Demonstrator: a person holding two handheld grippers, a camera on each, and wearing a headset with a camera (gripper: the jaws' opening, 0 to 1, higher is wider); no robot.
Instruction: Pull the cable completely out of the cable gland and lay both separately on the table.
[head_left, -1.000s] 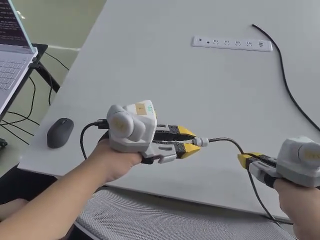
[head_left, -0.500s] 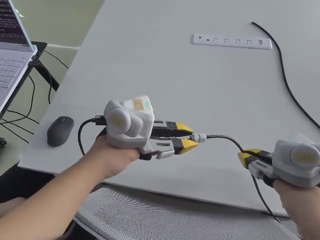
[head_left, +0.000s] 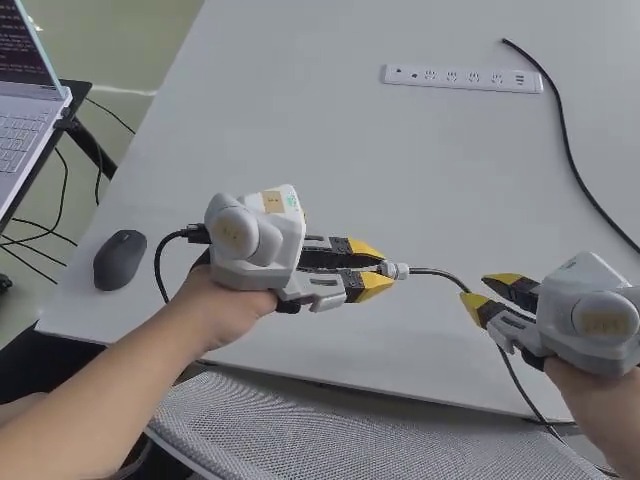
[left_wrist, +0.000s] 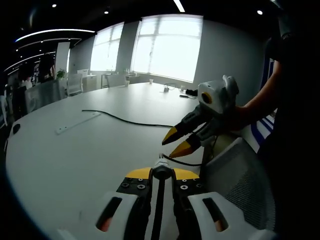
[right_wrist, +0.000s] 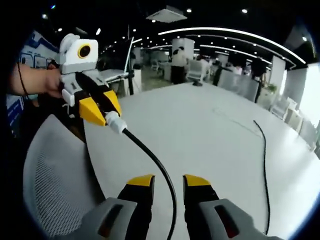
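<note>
**Head view:** the left hand-held gripper (head_left: 378, 270) is pressed onto the cable gland (head_left: 396, 270) at its tips, held in the air over the near edge of the tabletop (head_left: 300, 130). The cable (head_left: 440, 275) exits the gland to our right, roughly in line w/ the left jaws, then sags and drops below the tabletop edge. The right hand-held gripper (head_left: 490, 293) is spread, w/ one jaw either side of the cable. It's near the gland, w/ a short bare stretch of cable between them.

**Left gripper view:** the left hand-held gripper (left_wrist: 161, 174) has the cable gland (left_wrist: 161, 165) clamped between its yellow tips. The cable (left_wrist: 182, 161) runs fwd toward the right hand-held gripper (left_wrist: 175, 142), which points back at us w/ its jaws apart.

**Right gripper view:** the cable (right_wrist: 150, 155) passes thru the gap of the right hand-held gripper (right_wrist: 169, 182); we can't tell if it touches either jaw. Its long axis leads up-left to the cable gland (right_wrist: 114, 121) in the left hand-held gripper (right_wrist: 102, 111).

The gland is the only holder here. The cable is threaded in it and not yet out, and neither is on the tabletop. We reckon the right side should close on the cable and pull straight away along that axis.
</note>
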